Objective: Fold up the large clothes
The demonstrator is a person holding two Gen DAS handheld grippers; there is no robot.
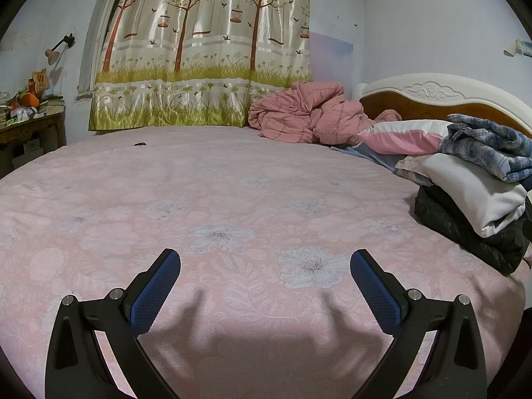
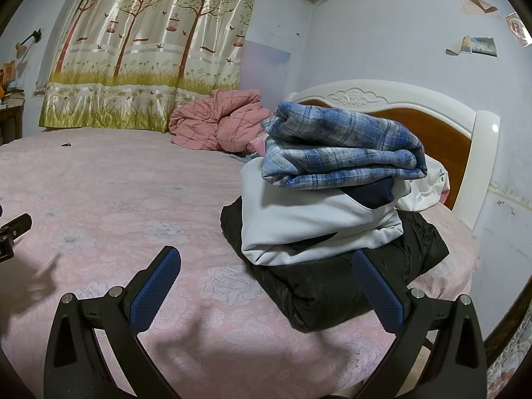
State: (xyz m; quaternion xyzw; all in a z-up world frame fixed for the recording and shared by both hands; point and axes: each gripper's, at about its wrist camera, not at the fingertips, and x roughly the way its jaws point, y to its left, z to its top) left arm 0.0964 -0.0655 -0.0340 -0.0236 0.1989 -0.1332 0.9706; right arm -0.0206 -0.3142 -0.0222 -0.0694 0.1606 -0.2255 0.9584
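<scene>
A stack of folded clothes sits on the right side of the bed: a blue plaid garment [image 2: 342,149] on top, a white garment [image 2: 299,222] under it, a black padded jacket [image 2: 332,286] at the bottom. The stack also shows at the right edge of the left wrist view [image 1: 475,196]. My right gripper [image 2: 266,266] is open and empty, just in front of the stack, its right finger beside the black jacket. My left gripper [image 1: 264,266] is open and empty above the bare pink floral sheet [image 1: 199,199]. Part of it shows in the right wrist view [image 2: 13,229].
A crumpled pink checked quilt [image 1: 306,113] lies at the far side by the tree-print curtain [image 1: 199,50]. Pillows [image 1: 399,136] lie by the white headboard [image 1: 432,93]. A small dark object [image 1: 140,144] lies on the sheet. A cluttered side table [image 1: 30,119] stands at left.
</scene>
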